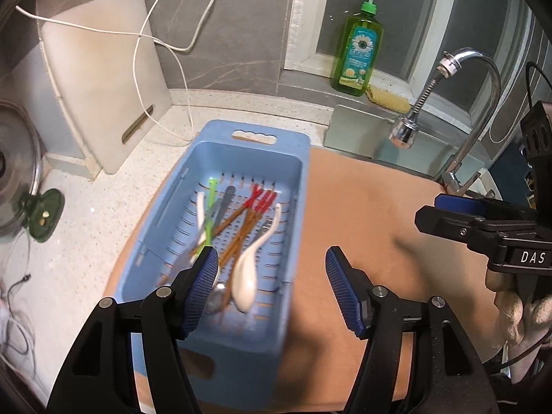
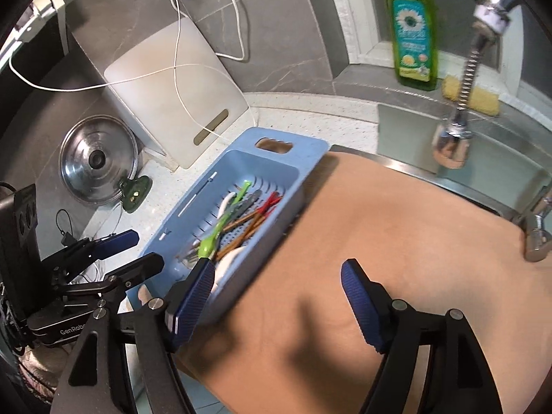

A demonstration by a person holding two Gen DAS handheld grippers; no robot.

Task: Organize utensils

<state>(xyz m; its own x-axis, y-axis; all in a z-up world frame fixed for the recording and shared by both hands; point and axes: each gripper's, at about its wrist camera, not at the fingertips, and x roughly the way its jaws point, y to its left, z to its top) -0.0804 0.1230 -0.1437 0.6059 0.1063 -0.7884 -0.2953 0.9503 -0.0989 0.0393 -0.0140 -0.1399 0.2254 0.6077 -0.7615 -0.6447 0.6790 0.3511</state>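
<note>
A blue slotted basket (image 1: 288, 186) lies on a tan mat (image 1: 362, 207) and holds a white ceramic spoon (image 1: 252, 269), a green utensil (image 1: 210, 207), red-tipped wooden chopsticks (image 1: 252, 214) and a grey-handled metal spoon (image 1: 224, 203). My left gripper (image 1: 272, 286) is open and empty, hovering over the basket's near right rim. My right gripper (image 2: 276, 300) is open and empty over the mat, right of the basket (image 2: 303, 158). The right gripper also shows in the left wrist view (image 1: 462, 212); the left gripper shows in the right wrist view (image 2: 134, 252).
A white cutting board (image 1: 103, 79) leans on the wall with white cords (image 1: 145, 34) across it. A pot lid (image 2: 96, 165) stands at left. A green soap bottle (image 1: 358, 45), a yellow sponge (image 1: 386, 98) and a faucet (image 1: 459, 103) over the sink are at right.
</note>
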